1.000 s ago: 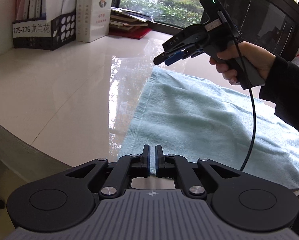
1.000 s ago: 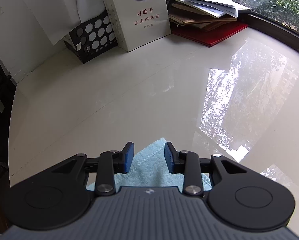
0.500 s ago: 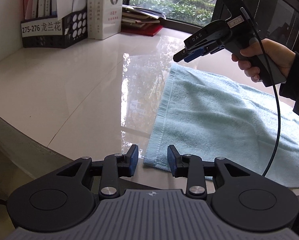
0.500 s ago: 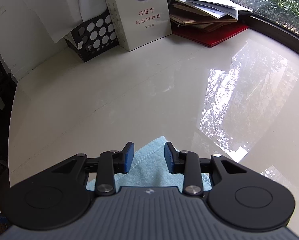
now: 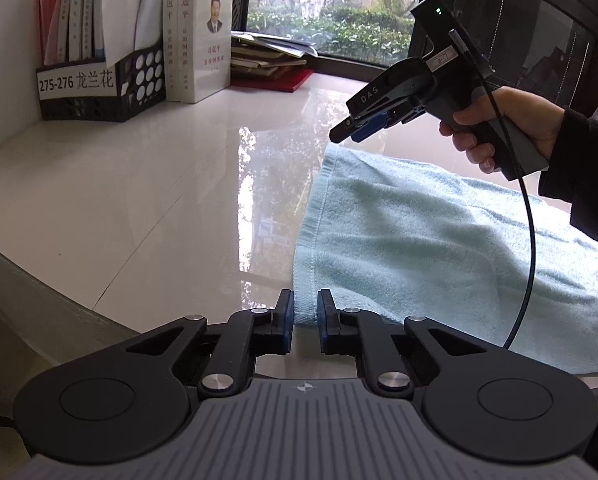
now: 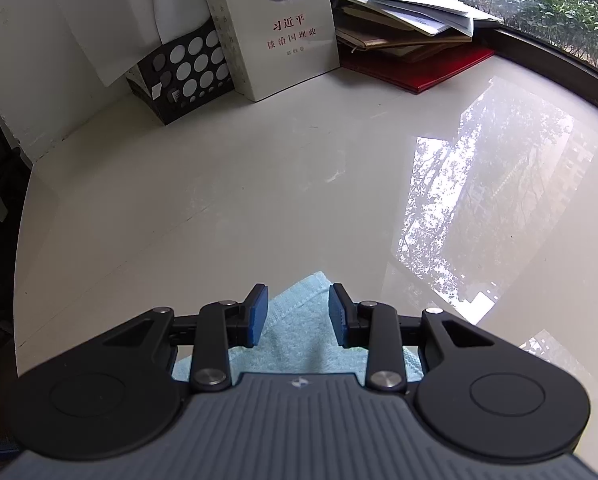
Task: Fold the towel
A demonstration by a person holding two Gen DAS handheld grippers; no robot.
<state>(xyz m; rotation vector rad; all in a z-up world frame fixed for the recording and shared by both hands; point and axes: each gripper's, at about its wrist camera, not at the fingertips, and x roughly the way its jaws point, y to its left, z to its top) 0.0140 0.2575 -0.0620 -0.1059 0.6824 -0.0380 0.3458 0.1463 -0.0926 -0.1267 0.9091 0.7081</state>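
Nearest, the left gripper [image 5: 305, 320] sits low at the table [image 5: 159, 184] edge with its pads drawn in on the hem of the towel's [image 5: 439, 240] near corner, light blue cloth filling the slim gap between them. The bite looks shallow, taking only the very tip of the corner. The towel lies spread flat on the glossy table, running off to the right from this short edge. Further along that same edge, the right gripper [image 5: 351, 128] hangs just above the far corner, held in a hand [image 5: 511, 120] with a dark sleeve. Its jaws stand apart and grip nothing; its own camera shows the corner pointing up between the blue pads. A black cable [image 5: 529, 240] droops from it across the towel. Beyond, upright books [image 5: 197, 40] and a black file holder [image 5: 99, 80] line the back of the table, well apart from the cloth. The chief risk, as I judge it, is an uneven lift. If the left corner slips from so thin a pinch, or the right jaws close on air above the cloth, only one corner rises and the fold comes out skewed. On such a smooth top the whole towel may also slide instead of folding, and the dangling cable could drag across it.
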